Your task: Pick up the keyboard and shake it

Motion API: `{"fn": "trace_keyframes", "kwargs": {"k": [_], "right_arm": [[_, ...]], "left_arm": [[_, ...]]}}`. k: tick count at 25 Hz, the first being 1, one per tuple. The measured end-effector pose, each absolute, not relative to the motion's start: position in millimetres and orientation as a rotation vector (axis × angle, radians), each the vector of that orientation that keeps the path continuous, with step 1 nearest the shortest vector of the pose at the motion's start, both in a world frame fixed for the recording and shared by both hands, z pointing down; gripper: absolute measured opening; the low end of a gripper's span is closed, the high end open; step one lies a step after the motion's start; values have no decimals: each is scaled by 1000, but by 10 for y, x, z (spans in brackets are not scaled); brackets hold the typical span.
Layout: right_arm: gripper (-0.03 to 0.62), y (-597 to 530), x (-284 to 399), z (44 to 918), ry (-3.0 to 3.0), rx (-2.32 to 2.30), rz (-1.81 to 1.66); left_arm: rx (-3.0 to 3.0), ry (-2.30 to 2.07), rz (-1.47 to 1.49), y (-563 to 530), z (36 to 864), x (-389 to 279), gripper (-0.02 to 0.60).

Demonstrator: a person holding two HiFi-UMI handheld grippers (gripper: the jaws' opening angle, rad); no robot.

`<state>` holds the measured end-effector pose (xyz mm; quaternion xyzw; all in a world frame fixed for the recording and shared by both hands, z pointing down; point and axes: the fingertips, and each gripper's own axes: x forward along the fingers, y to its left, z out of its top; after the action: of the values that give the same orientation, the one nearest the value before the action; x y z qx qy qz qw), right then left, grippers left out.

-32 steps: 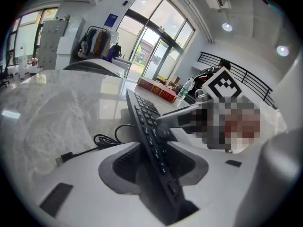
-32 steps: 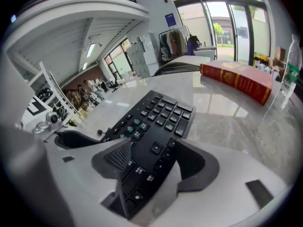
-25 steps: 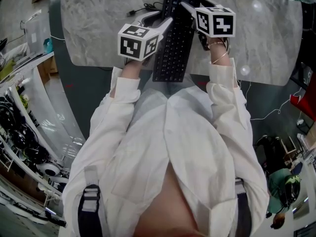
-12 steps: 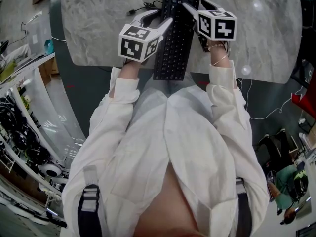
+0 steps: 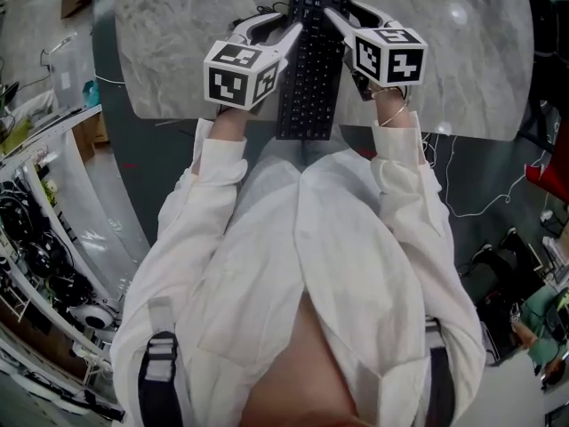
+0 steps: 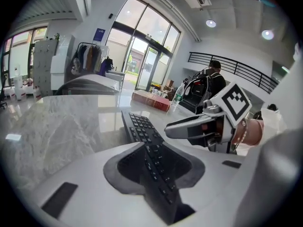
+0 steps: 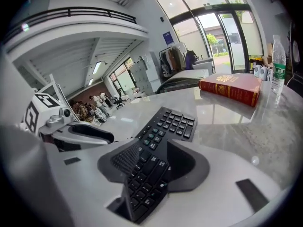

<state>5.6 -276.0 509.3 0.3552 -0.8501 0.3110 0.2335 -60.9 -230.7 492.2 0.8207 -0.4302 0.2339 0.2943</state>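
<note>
At the near edge of the marble worktop (image 5: 169, 52), the keyboard (image 5: 311, 69) is seen lying with its long axis running straight away from the person. Its near end slightly overhangs the edge. It is flanked on both long sides. The left gripper (image 5: 286, 27) is set against the left edge and the right gripper (image 5: 340, 11) against the right edge, slightly farther along. The two face each other across the keys.

Each pair of jaws stands apart and is closing, with a keyboard edge already between them. A firm clamp is not yet shown on either side. The lift is judged to turn on this straddle, because the long body stretches away from both grips. Beyond the keyboard's far end, a red book (image 7: 231, 88) lies on the worktop.
</note>
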Motion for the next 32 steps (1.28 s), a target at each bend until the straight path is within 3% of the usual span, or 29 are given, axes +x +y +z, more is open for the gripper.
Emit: {"fn": "trace_keyframes", "kwargs": {"k": [6,11,27,32], "right_arm": [[137,-2589,-21,4682,-2445,964,812],[60,-2515,-25,4280,-2535,979,740],[40,-2169,-37,3292,-2824,987,611],[40,-2087,-76,3182,-2855,931,533]], "left_arm": [[2256,-1161,574,-2320,4551,-546,64],[2333,-1159,532,-2315,4209,-441,51],[2518,-1191,221,-2110,3261,-388,20],[2531,-1211,246,-2071,3221,-410,20]]}}
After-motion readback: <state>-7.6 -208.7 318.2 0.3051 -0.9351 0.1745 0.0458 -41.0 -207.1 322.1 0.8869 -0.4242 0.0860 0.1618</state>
